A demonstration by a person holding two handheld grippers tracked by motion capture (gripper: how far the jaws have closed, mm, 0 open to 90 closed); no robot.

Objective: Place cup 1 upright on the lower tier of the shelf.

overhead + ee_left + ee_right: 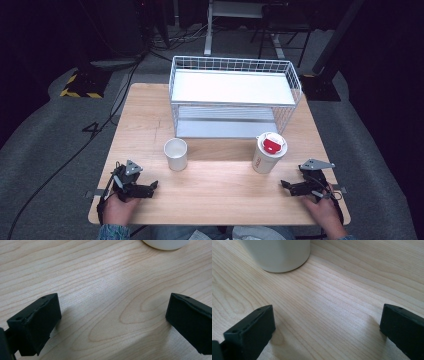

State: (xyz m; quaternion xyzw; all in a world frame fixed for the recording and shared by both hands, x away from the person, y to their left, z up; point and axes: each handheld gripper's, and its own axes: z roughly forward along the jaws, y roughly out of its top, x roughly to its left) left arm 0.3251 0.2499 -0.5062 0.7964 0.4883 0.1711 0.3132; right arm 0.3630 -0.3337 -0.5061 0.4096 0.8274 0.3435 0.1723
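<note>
White cup (165, 243) ahead of spread jaws — untouched; apart.

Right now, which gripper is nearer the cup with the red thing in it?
Right. The right gripper sits just right of and nearer the person than the cup; the left gripper is far off to its left.

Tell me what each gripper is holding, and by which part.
Nothing is held. The left gripper and the right gripper are both open over bare table.
</note>
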